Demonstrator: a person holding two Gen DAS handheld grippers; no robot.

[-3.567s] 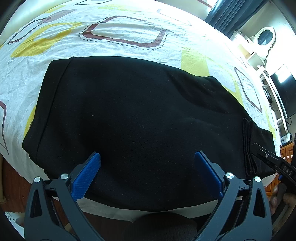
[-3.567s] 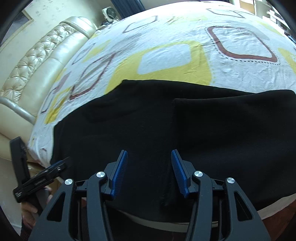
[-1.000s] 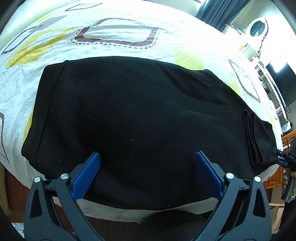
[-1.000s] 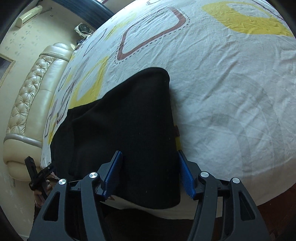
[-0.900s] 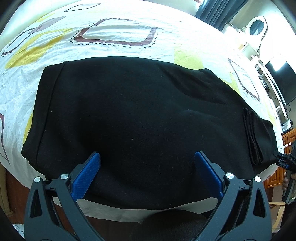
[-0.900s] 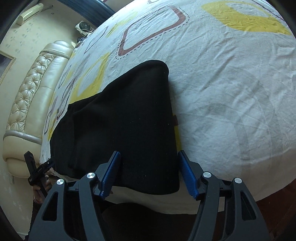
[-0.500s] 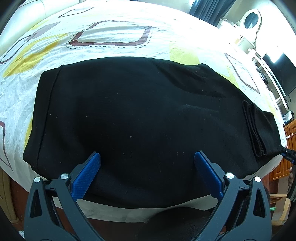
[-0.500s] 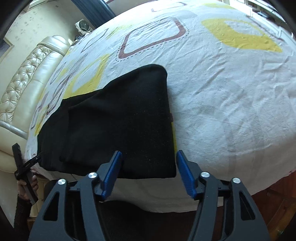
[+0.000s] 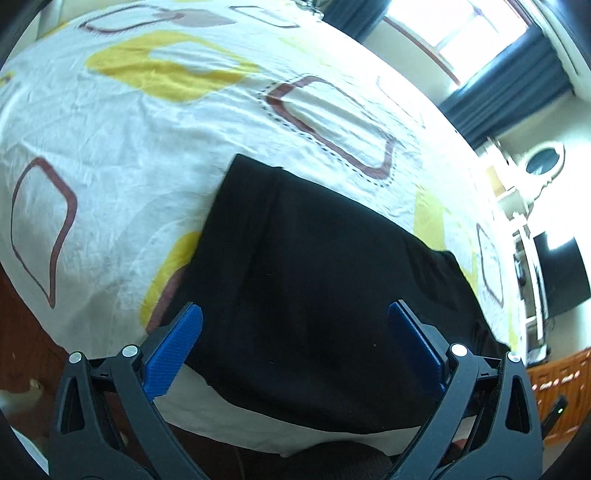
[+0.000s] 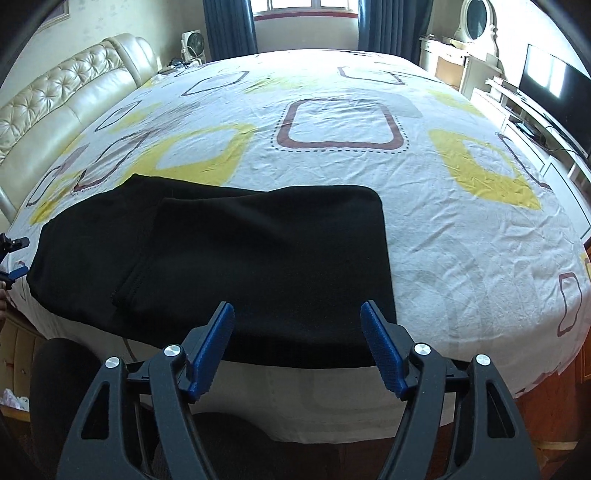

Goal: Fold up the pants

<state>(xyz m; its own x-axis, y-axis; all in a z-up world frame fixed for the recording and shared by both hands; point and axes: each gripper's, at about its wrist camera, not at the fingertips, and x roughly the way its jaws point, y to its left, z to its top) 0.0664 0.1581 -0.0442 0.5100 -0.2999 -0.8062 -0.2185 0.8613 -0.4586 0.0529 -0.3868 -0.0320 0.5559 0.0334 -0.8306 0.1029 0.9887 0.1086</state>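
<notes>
Black pants (image 10: 236,258), folded into a flat, roughly rectangular stack, are laid near the front edge of a bed covered by a white sheet (image 10: 369,177) printed with yellow and brown rounded squares. In the right wrist view, 2 layers are distinguished: an upper layer is set over a wider lower layer, whose uncovered portion extends to the left. The right gripper (image 10: 297,332) is held just in front of the right end of the pants (image 9: 314,280), with its blue-padded jaws spread apart and nothing clamped between them. The left gripper (image 9: 295,332) is shown over the left end of the stack, its jaws likewise wide apart and empty; whether the pads are touching the fabric cannot be told. In the right wrist view, the tip of the left gripper (image 10: 13,258) is seen at the far left margin, beside the pants' left edge. A tufted cream headboard (image 10: 62,96), blue curtains (image 10: 229,27), a dark television screen (image 10: 554,79) and a white dresser with an oval mirror (image 10: 476,18) are shown around the bed
</notes>
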